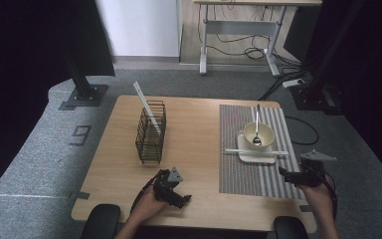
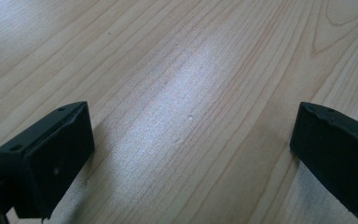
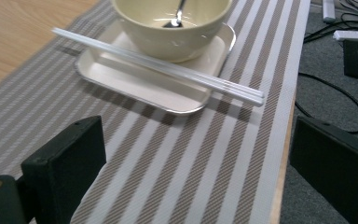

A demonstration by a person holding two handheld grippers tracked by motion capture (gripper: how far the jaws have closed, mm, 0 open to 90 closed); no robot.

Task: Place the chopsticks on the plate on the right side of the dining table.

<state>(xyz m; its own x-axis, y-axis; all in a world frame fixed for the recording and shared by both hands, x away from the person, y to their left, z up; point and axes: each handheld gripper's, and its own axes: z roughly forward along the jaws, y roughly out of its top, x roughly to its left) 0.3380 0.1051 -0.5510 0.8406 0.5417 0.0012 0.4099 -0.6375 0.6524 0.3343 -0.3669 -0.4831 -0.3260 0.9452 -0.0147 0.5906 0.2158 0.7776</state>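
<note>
A: Where are the chopsticks point(image 3: 158, 65) found?

B: They are laid as a white pair across the front rim of the square tray point(image 3: 135, 84), just in front of the cream bowl point(image 3: 168, 28). Their ends overhang the tray on both sides. In the high view they are seen lying crosswise point(image 1: 256, 152) on the tray point(image 1: 256, 158).

A: What is held in the bowl?

B: A metal spoon point(image 1: 256, 130) is stood in it, its handle leaned toward the far side. The bowl point(image 1: 258, 134) is set on the tray, and the tray is laid on a striped placemat point(image 1: 238, 174).

A: How is the right gripper point(image 1: 291, 175) placed?

B: It is held near the right edge of the placemat, just short of the tray, apart from the chopsticks. Its jaws are spread wide, and nothing is caught between them.

A: And the left gripper point(image 1: 179, 196)?

B: It is rested low over the bare wooden table point(image 1: 199, 129), near the front edge. Its jaws are also parted, with only wood grain seen between them.

A: What else is noted?

B: A black wire basket point(image 1: 150, 133) is stood on the left half of the table, and one more white stick point(image 1: 146, 107) is leaned out of it.
</note>
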